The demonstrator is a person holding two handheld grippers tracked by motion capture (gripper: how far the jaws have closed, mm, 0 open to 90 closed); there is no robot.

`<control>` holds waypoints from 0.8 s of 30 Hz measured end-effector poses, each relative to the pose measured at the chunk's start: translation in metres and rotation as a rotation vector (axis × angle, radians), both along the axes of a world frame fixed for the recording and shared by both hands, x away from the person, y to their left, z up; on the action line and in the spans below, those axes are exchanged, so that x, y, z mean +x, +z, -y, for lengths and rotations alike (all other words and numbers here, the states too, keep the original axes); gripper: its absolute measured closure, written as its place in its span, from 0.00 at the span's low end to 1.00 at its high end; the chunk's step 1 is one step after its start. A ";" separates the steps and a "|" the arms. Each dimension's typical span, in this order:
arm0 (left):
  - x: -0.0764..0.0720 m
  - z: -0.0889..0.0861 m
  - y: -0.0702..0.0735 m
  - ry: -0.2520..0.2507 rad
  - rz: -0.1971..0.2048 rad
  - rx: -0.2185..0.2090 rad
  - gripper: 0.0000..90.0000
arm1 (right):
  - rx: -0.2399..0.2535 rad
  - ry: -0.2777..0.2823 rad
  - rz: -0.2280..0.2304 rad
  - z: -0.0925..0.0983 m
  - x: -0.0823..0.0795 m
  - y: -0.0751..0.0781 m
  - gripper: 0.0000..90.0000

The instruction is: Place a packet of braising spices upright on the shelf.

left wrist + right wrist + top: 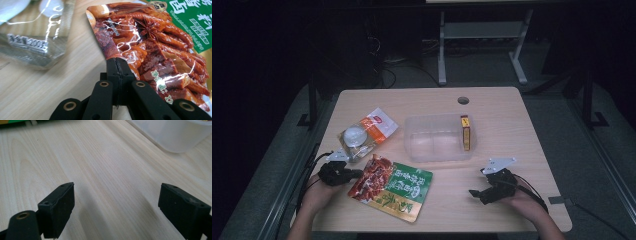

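The left gripper point(117, 65) is clamped tight on the edge of the red-and-green snack pouch point(391, 186). The right gripper point(116, 207) is held wide open over bare table point(105, 165), nothing gripped, with a clear plastic tub point(438, 137) seen just ahead.

Left gripper point(353, 173) sits low at the near left, jaws pressed tight together. Right gripper point(477, 194) rests at the near right, jaws spread wide apart.

Right gripper point(116, 207) jaws spread wide over table point(100, 165), near clear container point(175, 135).
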State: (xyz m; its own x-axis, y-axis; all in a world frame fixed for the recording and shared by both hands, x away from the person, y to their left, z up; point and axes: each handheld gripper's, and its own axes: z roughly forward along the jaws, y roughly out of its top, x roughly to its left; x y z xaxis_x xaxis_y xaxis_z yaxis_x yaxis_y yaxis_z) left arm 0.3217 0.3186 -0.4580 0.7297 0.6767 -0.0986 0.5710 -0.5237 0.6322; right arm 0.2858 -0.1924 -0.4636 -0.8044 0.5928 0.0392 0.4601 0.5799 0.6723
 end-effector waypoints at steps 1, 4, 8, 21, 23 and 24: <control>0.000 0.001 0.000 -0.003 -0.001 -0.002 1.00 | 0.002 0.001 -0.001 0.000 0.000 0.000 0.15; -0.001 0.005 0.000 -0.017 -0.013 -0.013 1.00 | -0.001 0.001 0.001 0.000 0.000 0.000 0.15; -0.003 0.010 -0.001 -0.045 -0.024 -0.027 1.00 | 0.004 -0.008 0.003 0.002 0.000 0.001 0.15; -0.011 0.040 0.001 -0.150 -0.029 -0.065 1.00 | 0.001 -0.015 0.004 0.005 0.001 0.002 0.15; -0.011 0.043 0.001 -0.159 -0.030 -0.064 1.00 | 0.002 -0.016 0.004 0.005 0.001 0.002 0.15; -0.010 0.044 0.000 -0.166 -0.034 -0.062 1.00 | 0.002 -0.016 0.003 0.006 0.001 0.002 0.15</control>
State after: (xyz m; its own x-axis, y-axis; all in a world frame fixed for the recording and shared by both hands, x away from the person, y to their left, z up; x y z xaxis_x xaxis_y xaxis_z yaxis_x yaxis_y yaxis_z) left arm 0.3116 0.2747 -0.4577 0.8267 0.5387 -0.1627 0.5012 -0.5735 0.6480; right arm 0.2864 -0.1979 -0.4615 -0.7948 0.6057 0.0381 0.4676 0.5711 0.6747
